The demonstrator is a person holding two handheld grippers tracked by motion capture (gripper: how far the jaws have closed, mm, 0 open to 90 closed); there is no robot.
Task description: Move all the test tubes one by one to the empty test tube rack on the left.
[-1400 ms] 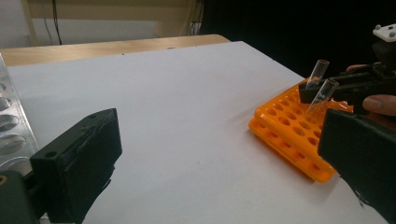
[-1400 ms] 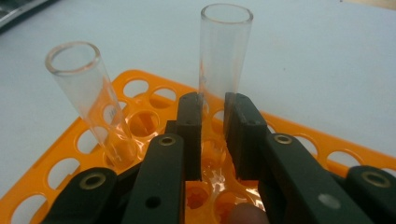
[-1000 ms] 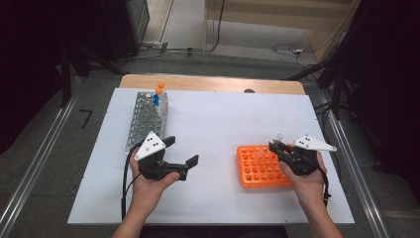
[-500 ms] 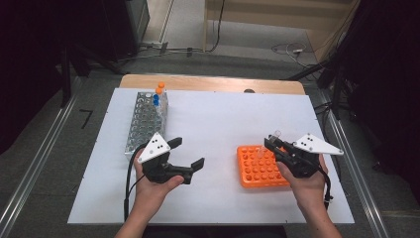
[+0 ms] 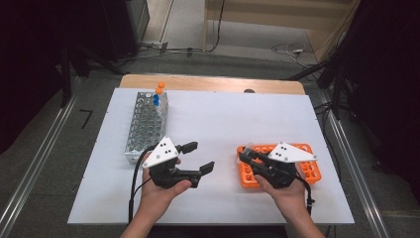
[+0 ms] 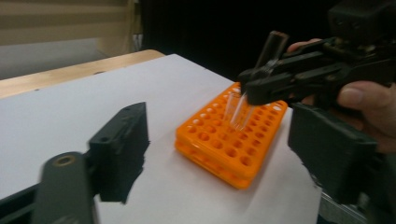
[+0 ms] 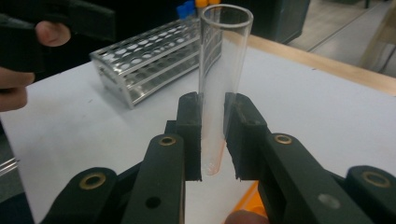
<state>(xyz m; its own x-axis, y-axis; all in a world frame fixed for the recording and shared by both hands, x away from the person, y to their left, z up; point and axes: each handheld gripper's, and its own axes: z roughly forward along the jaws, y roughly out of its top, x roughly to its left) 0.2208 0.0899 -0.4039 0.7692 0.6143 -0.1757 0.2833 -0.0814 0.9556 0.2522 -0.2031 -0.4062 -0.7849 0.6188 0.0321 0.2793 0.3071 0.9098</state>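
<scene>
My right gripper (image 5: 246, 157) is shut on a clear empty test tube (image 5: 248, 148) and holds it over the left end of the orange tube rack (image 5: 309, 172). In the right gripper view the pads (image 7: 190, 135) clamp the lower part of the upright tube (image 7: 223, 65). My left gripper (image 5: 200, 156) hovers over the bare white table to the left of the rack. Its jaws have just been closing, and nothing is between them. The left gripper view looks between its own jaws (image 6: 224, 161) at the orange rack (image 6: 219, 144), with the held tube (image 6: 239, 106) tilted just above the holes.
A metal tube rack (image 5: 146, 124) stands at the left, with blue- and orange-capped tubes (image 5: 158, 94) at its far end. It also shows as the metal rack (image 7: 154, 58) behind the tube. A wooden strip (image 5: 213, 83) borders the white table top (image 5: 233, 119) at the back.
My right gripper has carried the tube leftward to the rack's left end. The left gripper has drifted slightly right and its jaws have narrowed.
</scene>
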